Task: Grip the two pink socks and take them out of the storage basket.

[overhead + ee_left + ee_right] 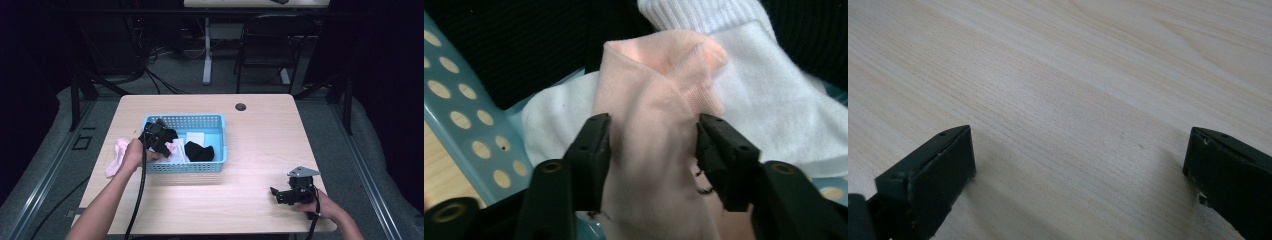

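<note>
A pink sock (654, 90) lies over a white sock (774, 115) inside a light blue perforated basket (182, 118). My left gripper (654, 145) reaches into the basket's left end (161, 144), its jaws half closed with both pads against the sock's folded sides. More pink fabric (117, 156) hangs out over the basket's left wall onto the table. Black socks (200, 151) fill the basket's middle. My right gripper (277, 194) rests low over the table near the front right corner, its jaws wide apart (1078, 160) with bare wood between them.
The wooden table (260, 140) has a cable hole (241, 107) at the back. The basket's perforated wall (469, 130) stands close to my left jaw. A chair (270, 45) and cables lie on the floor behind the table.
</note>
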Motion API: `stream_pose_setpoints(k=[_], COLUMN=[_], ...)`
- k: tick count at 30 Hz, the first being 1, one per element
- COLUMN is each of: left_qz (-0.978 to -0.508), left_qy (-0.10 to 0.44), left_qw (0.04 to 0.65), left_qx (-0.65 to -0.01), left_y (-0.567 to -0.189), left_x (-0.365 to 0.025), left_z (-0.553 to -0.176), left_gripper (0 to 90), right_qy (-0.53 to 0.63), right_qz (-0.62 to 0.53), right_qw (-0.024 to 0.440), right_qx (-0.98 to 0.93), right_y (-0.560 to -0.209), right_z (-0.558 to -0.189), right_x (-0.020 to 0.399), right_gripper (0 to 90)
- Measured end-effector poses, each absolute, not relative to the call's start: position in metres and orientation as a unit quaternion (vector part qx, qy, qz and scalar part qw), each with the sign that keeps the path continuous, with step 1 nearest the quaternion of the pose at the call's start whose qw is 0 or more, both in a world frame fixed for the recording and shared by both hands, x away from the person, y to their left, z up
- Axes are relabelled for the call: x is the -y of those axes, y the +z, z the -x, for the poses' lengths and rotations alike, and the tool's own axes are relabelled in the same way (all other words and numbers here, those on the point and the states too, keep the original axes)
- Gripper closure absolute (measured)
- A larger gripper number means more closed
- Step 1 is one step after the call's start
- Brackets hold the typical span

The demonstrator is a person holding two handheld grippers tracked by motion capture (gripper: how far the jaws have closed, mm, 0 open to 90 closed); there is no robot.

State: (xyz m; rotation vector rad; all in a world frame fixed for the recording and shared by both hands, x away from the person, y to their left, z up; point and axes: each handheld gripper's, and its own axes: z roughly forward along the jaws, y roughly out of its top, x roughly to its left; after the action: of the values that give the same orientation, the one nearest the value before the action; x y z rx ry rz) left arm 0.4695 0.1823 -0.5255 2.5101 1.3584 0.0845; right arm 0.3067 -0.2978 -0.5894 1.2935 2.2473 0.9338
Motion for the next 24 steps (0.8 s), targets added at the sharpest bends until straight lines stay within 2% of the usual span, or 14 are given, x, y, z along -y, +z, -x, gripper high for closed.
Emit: stream_pose_setpoints(k=[6, 9, 24], left_qz=[-0.871, -0.868, -0.860], left_qy=[0.032, 0.037, 0.064], left_qw=[0.143, 0.154, 0.217], left_qx=[-0.469, -0.471, -0.457], left_y=[-0.527, -0.525, -0.483], left_x=[-0.185, -0.188, -0.200], left_z=[-0.469, -0.468, -0.459], left_gripper=[69.4, 75.5, 77.6], right_qy=[0.332, 0.330, 0.333], right_qz=[-0.462, -0.463, -0.461], right_qw=[0.194, 0.193, 0.193], right_qx=[-0.799, -0.800, -0.799], right_y=[-0.589, -0.589, -0.589], right_z=[-0.307, -0.306, -0.307], right_x=[0.298, 0.298, 0.298], right_gripper=[0.0, 0.0, 0.0])
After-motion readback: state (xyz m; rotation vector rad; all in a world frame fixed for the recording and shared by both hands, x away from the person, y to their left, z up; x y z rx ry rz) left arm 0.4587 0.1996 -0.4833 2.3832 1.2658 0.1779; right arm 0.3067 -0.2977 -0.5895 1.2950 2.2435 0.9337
